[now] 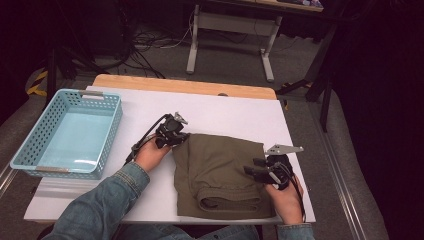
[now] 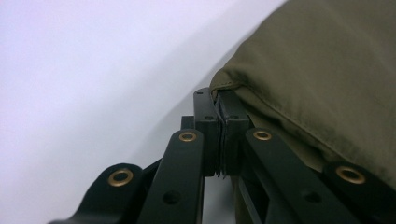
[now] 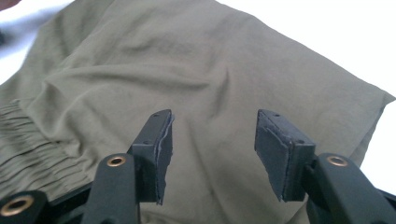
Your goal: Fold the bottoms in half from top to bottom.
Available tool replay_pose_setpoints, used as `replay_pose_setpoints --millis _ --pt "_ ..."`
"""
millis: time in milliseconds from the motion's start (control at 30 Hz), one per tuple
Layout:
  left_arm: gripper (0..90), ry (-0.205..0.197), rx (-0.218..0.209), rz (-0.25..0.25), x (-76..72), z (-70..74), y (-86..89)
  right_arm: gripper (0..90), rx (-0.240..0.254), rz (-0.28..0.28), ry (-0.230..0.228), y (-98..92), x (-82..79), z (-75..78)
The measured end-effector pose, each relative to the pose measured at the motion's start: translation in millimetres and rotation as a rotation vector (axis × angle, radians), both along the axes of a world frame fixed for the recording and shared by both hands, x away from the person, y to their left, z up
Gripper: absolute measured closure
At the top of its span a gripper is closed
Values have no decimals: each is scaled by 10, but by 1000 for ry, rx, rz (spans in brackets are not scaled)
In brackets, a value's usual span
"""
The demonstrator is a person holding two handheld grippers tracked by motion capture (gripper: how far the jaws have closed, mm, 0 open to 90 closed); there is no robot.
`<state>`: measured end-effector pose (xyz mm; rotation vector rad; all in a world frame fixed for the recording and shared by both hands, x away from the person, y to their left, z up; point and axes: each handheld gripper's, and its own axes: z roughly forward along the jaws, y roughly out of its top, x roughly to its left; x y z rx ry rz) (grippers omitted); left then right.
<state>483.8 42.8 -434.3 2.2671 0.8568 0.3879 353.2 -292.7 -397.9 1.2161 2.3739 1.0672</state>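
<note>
A folded olive-green garment [image 1: 220,165] with a gathered waistband lies on the white table top [image 1: 225,112], near the front edge. My left gripper [image 1: 181,139] sits at the garment's far left corner. In the left gripper view the pads are pressed together on that corner of the garment [image 2: 303,70], with the left gripper [image 2: 218,100] low on the table. My right gripper [image 1: 256,168] hovers over the garment's right side. Its jaws stand apart above the cloth [image 3: 187,60], and nothing lies between the fingers of the right gripper [image 3: 212,140].
A light blue perforated basket [image 1: 113,120] stands at the left of the table, with nothing in it. A strip of wooden table edge [image 1: 180,85] runs along the back. Cables and a metal table frame [image 1: 230,30] are on the floor beyond.
</note>
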Motion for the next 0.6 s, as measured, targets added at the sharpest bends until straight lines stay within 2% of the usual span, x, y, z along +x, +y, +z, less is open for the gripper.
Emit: replay_pose_setpoints --millis 67,200,433,500,600 --pt "888 -35 23 22 28 36 6 442 6 2 -15 4 -1 7" --pt "887 -39 19 61 153 94 85 396 -11 -16 -60 16 3 6" --pt "886 -78 33 132 361 217 168 352 1 -32 -66 21 32 -65" --pt "886 -88 29 153 439 245 189 337 -10 -33 -68 45 36 -78" --pt "883 -84 26 154 538 232 205 320 -15 -33 -77 69 48 -104"
